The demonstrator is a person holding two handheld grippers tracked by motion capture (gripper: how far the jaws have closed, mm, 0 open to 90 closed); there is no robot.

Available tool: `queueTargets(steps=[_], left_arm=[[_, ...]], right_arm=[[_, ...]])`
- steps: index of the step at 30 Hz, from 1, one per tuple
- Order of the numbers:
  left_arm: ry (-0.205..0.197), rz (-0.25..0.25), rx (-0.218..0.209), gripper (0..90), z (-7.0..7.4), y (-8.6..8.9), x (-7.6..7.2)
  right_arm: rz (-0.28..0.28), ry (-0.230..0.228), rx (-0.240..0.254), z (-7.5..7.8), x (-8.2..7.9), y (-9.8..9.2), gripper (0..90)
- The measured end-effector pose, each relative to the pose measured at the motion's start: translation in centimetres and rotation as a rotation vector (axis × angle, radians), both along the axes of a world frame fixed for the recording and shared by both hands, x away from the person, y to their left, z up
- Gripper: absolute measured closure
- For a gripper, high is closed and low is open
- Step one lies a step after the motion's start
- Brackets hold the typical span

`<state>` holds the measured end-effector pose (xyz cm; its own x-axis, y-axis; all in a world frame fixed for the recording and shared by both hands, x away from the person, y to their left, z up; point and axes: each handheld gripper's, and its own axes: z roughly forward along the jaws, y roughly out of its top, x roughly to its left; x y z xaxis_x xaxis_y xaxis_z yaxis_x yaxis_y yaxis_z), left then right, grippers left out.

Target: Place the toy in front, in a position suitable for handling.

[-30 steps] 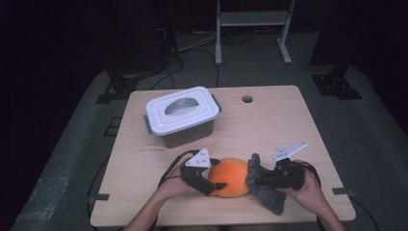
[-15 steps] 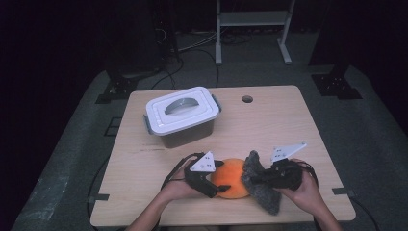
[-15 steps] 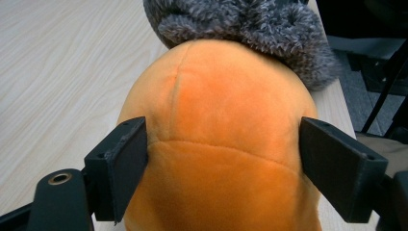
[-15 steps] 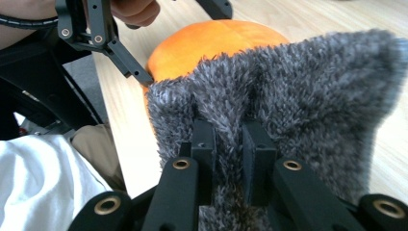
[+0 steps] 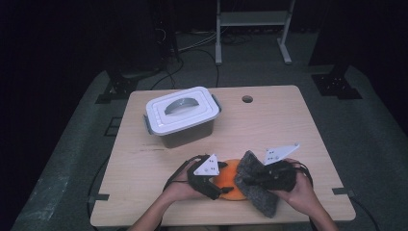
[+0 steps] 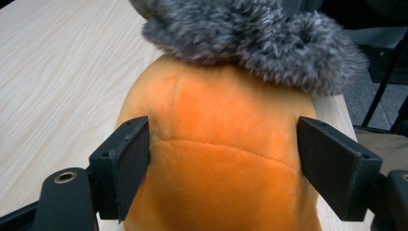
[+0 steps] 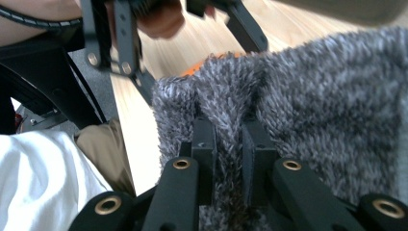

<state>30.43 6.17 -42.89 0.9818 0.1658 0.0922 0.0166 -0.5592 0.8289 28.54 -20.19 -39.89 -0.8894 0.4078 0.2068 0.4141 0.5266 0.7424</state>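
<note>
Two grippers work: left gripper (image 5: 219, 185) clamps one orange plush toy (image 6: 221, 144); right gripper (image 5: 245, 181) pinches one grey fuzzy cloth (image 7: 312, 96).

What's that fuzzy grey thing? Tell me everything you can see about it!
The fuzzy grey cloth looks like soft, shaggy fleece, dark grey flecked with lighter fibres. It sits near the front edge of the wooden table, draped partly over the orange plush toy, with one end raised and the other trailing toward the table's edge. The right hand-held gripper is shut on a bunched fold of it. In the left gripper view its fluffy edge lies across the top of the toy.
</note>
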Motion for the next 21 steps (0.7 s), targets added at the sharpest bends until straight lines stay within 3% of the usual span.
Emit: queueTargets(steps=[4, 7, 9, 11, 14, 18, 21], left_arm=[[-0.001, -0.011, 0.0, 22.0, -0.1, -0.3, -0.1], [0.0, -0.038, 0.002, 23.1, -0.2, -0.5, -0.3], [0.002, -0.035, 0.002, 23.0, -0.2, -0.5, -0.3], [0.008, -0.036, 0.003, 21.7, -0.2, -0.3, -0.2], [0.051, -0.02, -0.031, 16.0, 0.2, -0.2, 0.1], [0.09, -0.023, -0.021, 15.8, 0.2, -0.2, 0.3], [0.066, -0.019, -0.007, 22.3, 0.0, -0.4, 0.0]], right_arm=[[-0.027, 0.002, 0.007, 0.3, -0.1, -1.1, 77.7], [-0.036, -0.031, 0.039, 1.2, -0.1, -0.7, 77.7], [-0.036, -0.04, 0.018, 1.3, 0.2, 0.0, 77.6], [-0.026, -0.032, 0.007, 0.8, 0.3, 0.3, 77.6], [-0.017, -0.014, 0.003, 0.4, 0.3, 0.2, 77.6], [0.022, 0.053, 0.0, -0.4, -0.1, -0.2, 77.5], [0.026, 0.036, -0.02, -0.2, -0.4, 0.0, 77.7]])
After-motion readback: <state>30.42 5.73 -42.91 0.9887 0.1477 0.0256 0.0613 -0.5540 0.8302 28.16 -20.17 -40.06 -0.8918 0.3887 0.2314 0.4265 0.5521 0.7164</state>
